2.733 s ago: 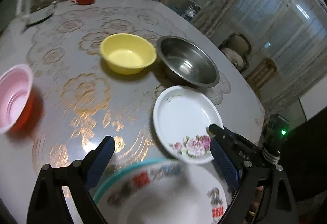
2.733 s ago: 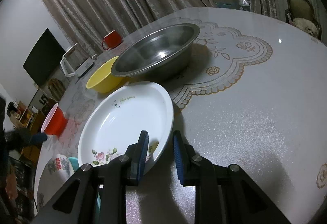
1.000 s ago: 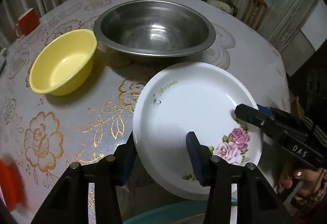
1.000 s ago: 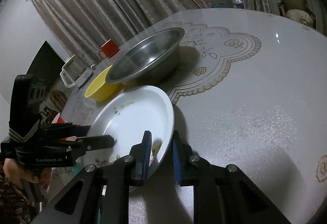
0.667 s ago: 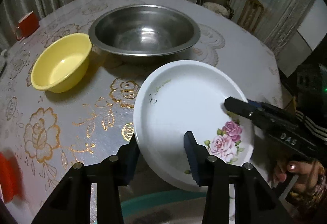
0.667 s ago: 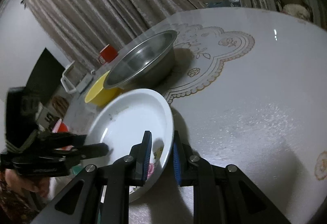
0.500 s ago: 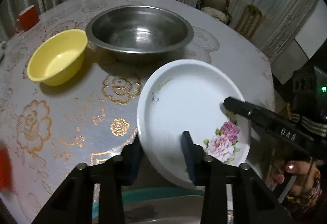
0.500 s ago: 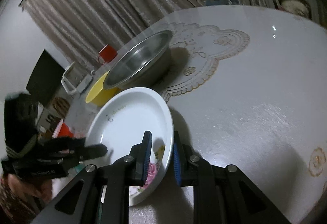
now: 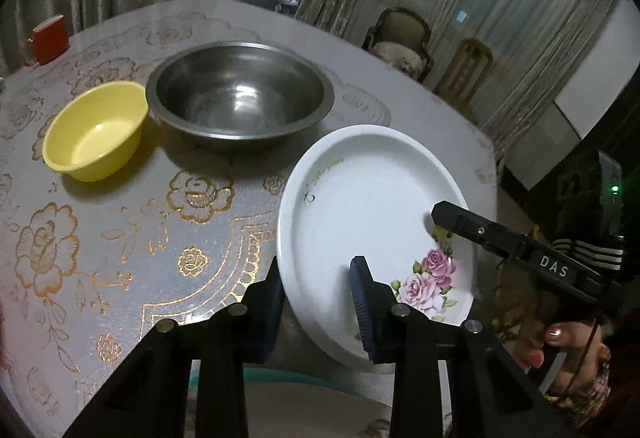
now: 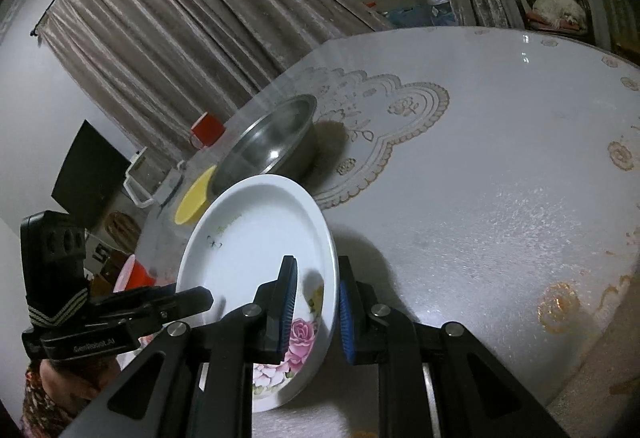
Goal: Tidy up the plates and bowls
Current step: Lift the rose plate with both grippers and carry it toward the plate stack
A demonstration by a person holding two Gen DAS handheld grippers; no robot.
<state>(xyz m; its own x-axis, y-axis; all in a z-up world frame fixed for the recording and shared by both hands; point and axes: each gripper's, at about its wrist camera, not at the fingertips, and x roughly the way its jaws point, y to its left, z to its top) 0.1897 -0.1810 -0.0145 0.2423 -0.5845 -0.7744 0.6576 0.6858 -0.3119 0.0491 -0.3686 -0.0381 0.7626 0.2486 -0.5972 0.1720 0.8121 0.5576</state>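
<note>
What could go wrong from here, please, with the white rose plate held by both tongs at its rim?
1. The white plate is pinched only at its rim by the left tongs and right tongs; uneven pulls could twist it loose.
2. It looks tilted and off the table, so a slip would likely break it.
3. The steel bowl and yellow bowl sit close behind; swinging that way could knock them.

A red mug [image 9: 49, 38] stands near the far left edge of the surface [image 9: 120, 222], whose pale cloth bears gold flower prints, while beyond its far edge hang long curtains [image 10: 192, 22] and stand two chairs [image 9: 404, 38], one with a white bundle on its seat.
</note>
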